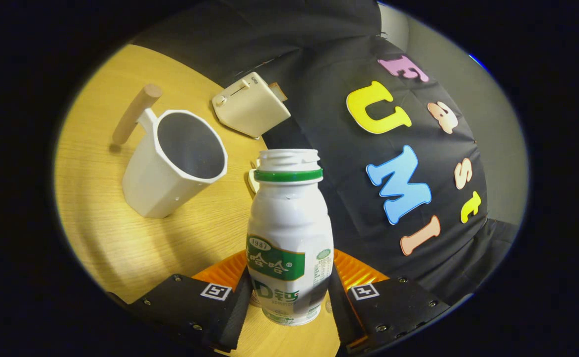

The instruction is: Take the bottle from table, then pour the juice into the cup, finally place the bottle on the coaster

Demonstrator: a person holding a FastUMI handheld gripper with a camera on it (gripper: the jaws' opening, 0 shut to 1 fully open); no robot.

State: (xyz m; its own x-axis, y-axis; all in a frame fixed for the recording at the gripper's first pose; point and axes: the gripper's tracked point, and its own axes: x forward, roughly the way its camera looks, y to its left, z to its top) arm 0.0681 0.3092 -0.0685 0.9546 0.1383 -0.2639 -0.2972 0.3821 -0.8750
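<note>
- Gripper view: the gripper (289, 297) jaws are clamping the bottle (289, 233) low on its body, keeping its uncapped neck free for pouring.
- An orange coaster (353, 270) is showing just behind the bottle.
- Beyond, the cup (172, 163) is waiting on the table (105, 223), mouth open; a toaster (249, 106) is sitting further back.

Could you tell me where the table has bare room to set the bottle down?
The widest bare stretch of table lies between the cup and the gripper, on the cup's near side. It is tighter between cup, toaster and bottle, which the fingers clamp. Past the bottle, the table ends at the cloth wall.
</note>
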